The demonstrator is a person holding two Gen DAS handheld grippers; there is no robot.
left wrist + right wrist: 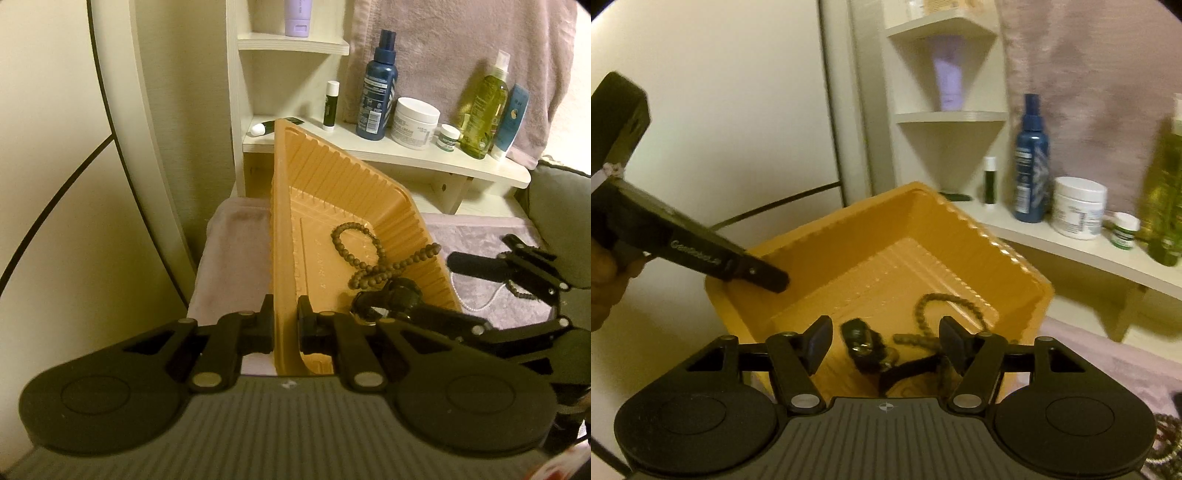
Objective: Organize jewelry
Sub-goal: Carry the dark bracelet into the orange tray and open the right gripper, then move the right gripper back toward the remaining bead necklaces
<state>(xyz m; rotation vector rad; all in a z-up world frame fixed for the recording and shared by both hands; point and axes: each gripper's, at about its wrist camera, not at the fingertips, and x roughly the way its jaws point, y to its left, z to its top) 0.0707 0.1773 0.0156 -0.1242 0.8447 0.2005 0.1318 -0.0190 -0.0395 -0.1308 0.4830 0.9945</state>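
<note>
Jewelry: you have a brown bead necklace (364, 254) and a dark watch (400, 295) lying inside the orange tray (332, 177); the beads loop over the tray floor and one end trails up over the near wall.
Orange tray: it stands tilted, one edge lifted, on a bench covered with a pale purple cloth (236, 258).
Left gripper (285, 325): your jaws are closed on the tray's near rim, one pad on each side of the wall, holding the tray up.
Right gripper (884, 345): your jaws stand apart over the tray, nothing pressed between the pads; the watch (862, 343) and beads (923, 314) lie below and between them, and the picture is blurred there.
Still outside the tray: a white pearl strand (480, 304) lies on the cloth just beside the tray's right wall, with a few dark beads near it; a further cluster of beads (1167, 435) shows at the lower right edge of the right wrist view.
Shelf (406, 151): a blue bottle (376, 92), a white jar (415, 122), a green bottle (484, 107) and small tubes stand behind; none belongs to your task.
Done, as judged: two pieces appear to be in the tray.
Left to do, as judged: you likely need to gather the pearl strand and the loose beads, tuck the trailing necklace end inside, and set the tray flat.
Risk, as judged: the tilt may let pieces slide toward the low corner.
</note>
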